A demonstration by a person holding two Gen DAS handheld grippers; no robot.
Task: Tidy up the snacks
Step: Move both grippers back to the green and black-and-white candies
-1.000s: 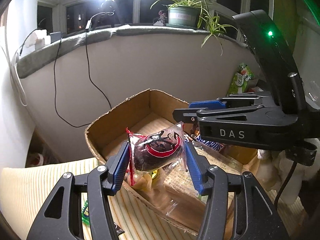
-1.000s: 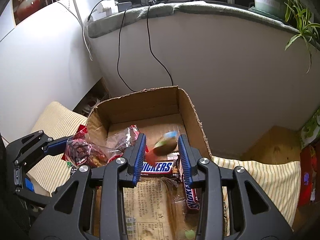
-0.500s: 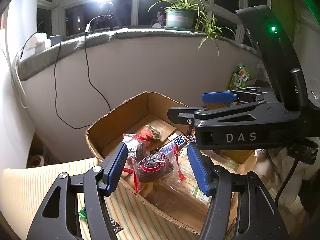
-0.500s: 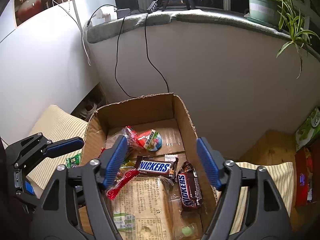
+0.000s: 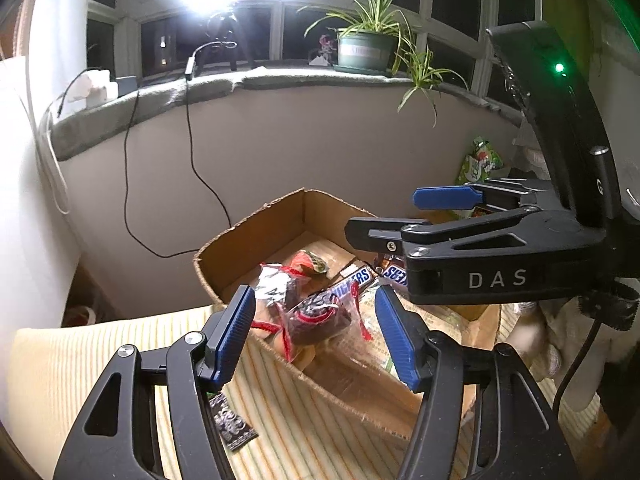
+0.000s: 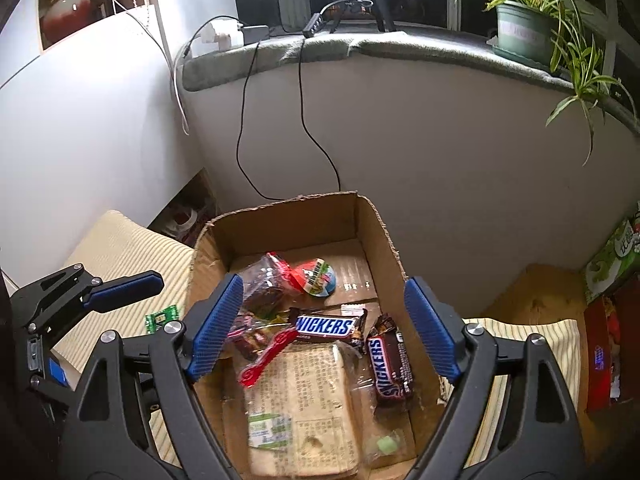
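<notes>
An open cardboard box (image 6: pixel 376 224) (image 5: pixel 256 232) sits on a striped yellow cloth and holds snacks: two Snickers bars (image 6: pixel 326 326) (image 6: pixel 390 362), a red and blue round sweet (image 6: pixel 316 278), clear red-trimmed cake packets (image 6: pixel 260 284) (image 5: pixel 316 314) and a large flat bread pack (image 6: pixel 304 396). My left gripper (image 5: pixel 316 336) is open and empty above the box's near-left rim. My right gripper (image 6: pixel 322 330) is open and empty above the box's middle; it also shows in the left wrist view (image 5: pixel 404 216).
A small green packet (image 6: pixel 160 316) and a dark packet (image 5: pixel 230 426) lie on the cloth (image 5: pixel 80 360) left of the box. Green snack bags (image 5: pixel 478 162) (image 6: pixel 612 260) and a red box (image 6: pixel 600 344) stand to the right. A wall with hanging cables rises behind.
Both grippers opened. The left let go of the dark cake packet and the right let go of the round sweet; both now lie in the box. Both grippers drew back.
</notes>
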